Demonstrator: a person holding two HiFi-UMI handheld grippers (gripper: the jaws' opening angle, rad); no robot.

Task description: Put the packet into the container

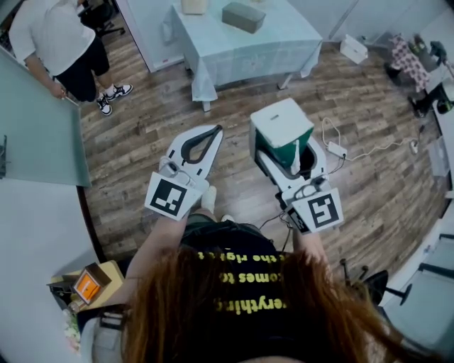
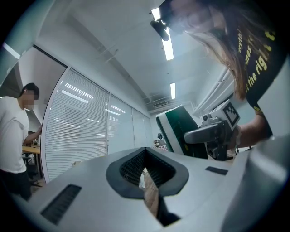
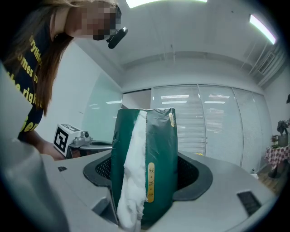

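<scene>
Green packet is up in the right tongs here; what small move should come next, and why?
Probably carry the packet forward toward the table. The right tongs are clamped on it in mid-air above the wooden floor, with no container beneath, and a grey box, possibly the container, sits on that table. Left tongs are shut, empty.

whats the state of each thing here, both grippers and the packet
left gripper: shut, nothing between its jaws
right gripper: shut on the packet
packet: gripped between the right jaws, slit open down its front
tissue: bulging out of the packet's slit
</scene>
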